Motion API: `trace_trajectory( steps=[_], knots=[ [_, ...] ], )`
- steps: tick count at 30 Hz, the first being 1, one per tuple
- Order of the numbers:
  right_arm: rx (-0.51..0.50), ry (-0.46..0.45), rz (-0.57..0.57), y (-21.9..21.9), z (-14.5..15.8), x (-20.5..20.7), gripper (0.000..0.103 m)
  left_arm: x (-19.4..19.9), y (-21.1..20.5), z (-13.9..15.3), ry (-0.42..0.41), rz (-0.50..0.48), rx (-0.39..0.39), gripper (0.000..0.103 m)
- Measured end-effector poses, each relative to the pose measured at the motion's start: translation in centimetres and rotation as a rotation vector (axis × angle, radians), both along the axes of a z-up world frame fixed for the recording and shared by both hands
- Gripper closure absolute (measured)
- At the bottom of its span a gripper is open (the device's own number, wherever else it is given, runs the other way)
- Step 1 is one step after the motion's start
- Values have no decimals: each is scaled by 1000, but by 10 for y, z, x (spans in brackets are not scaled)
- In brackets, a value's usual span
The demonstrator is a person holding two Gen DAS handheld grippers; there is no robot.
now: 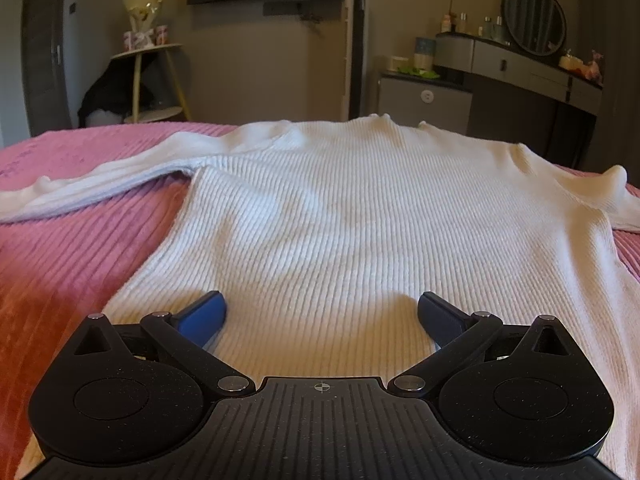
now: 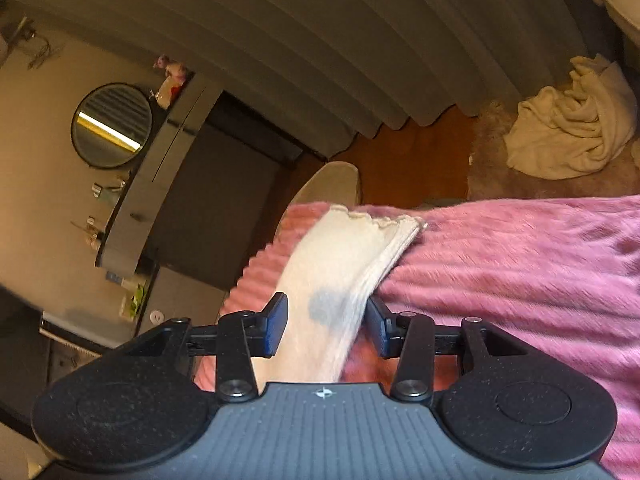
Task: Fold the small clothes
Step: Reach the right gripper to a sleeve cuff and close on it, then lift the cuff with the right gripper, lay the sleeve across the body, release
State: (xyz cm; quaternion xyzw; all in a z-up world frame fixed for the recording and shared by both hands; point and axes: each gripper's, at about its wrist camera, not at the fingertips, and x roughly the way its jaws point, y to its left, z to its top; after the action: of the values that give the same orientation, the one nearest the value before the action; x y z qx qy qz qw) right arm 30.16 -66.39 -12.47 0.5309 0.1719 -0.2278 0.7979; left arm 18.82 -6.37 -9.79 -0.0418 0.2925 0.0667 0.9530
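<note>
A white ribbed sweater lies flat on a pink ribbed bedspread, neck at the far side, one sleeve stretched out to the left. My left gripper is open, its blue fingers spread wide and resting on the sweater near its hem. In the right wrist view a white sleeve with a frilled cuff lies on the bedspread and runs between the fingers of my right gripper. The jaws stand apart on either side of the sleeve; I cannot tell whether they pinch it.
Past the bed's far edge stand a dark dresser with a round mirror, a small cabinet and a round side table. A crumpled cream cloth lies on a rug by the curtain.
</note>
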Motion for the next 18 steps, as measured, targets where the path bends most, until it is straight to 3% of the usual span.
trace_trajectory(
  steps=[1,2,7,12,18],
  knots=[
    [-7,28,-1,1,1,3,80,0,1,-1,-1,0,-10,0],
    [-31,56,2,3,3,5,96,0,2,-1,-2,0,-20,0],
    [-272,51,59,34,54,-2,96,-1,5,-1,-5,1,-26,0],
    [-616,-56,189,100,126,-15,96,1,-1,0,5,10,10,0],
    [-808,-158,364,189,181,-21,96,2,-4,10,25,26,13,0]
  ],
)
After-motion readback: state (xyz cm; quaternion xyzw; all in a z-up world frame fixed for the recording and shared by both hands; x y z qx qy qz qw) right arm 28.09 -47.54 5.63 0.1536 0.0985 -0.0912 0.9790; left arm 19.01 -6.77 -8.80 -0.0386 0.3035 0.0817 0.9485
